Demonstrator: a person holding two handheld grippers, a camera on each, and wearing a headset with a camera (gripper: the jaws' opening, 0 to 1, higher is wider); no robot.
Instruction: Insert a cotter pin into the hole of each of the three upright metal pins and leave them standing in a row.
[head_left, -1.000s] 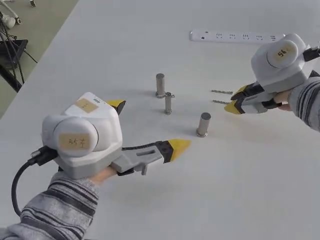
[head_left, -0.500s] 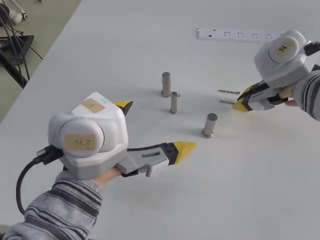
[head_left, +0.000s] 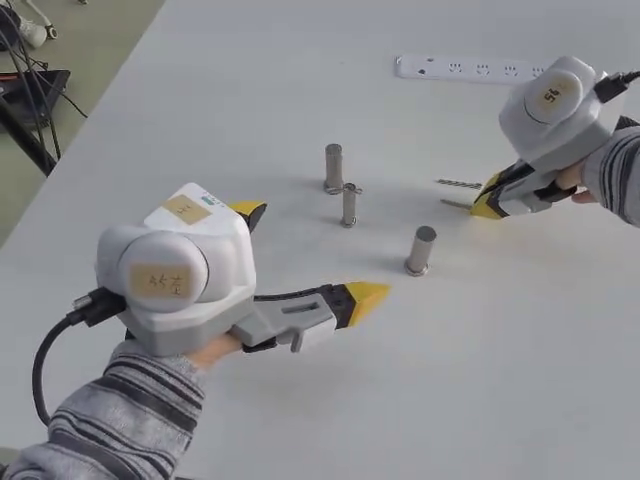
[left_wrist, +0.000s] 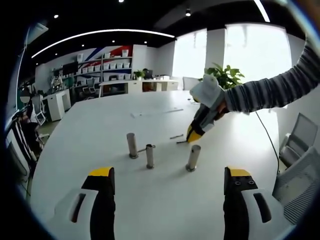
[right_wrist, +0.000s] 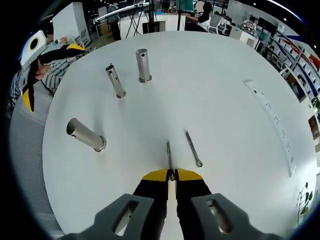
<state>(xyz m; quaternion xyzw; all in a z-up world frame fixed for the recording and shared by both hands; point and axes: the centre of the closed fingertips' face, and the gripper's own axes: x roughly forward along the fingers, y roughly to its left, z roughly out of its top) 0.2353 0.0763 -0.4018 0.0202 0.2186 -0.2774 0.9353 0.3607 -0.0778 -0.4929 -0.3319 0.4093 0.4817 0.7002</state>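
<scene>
Nearest to the person, on the near-left side of the middle metal pin (head_left: 349, 203), the left gripper (head_left: 305, 252) hovers over the table (head_left: 500, 380) with its jaws spread wide and nothing between them. The middle metal pin seems to carry a fitted cotter pin (head_left: 350, 188) through its hole. The near metal pin (head_left: 421, 249) stands to its near-right and the far metal pin (head_left: 333, 167) just beyond it to the left, and both look empty. Further to the right of the middle metal pin, the right gripper (right_wrist: 170, 176) has its jaws clenched on the end of the held cotter pin (right_wrist: 168, 155), which lies flat on the table. The loose cotter pin (right_wrist: 192, 149) lies just beside it. I think the thin pin, pinched only at its end, may swivel or slip when it is lifted, and the jaws may drag the loose one along. No gripper steadies the metal pins, so a push at a hole may tip one over. Around the middle metal pin the table is bare. Its left edge is well apart, and the power strip (head_left: 470, 70) lies far beyond, so there is much room.
</scene>
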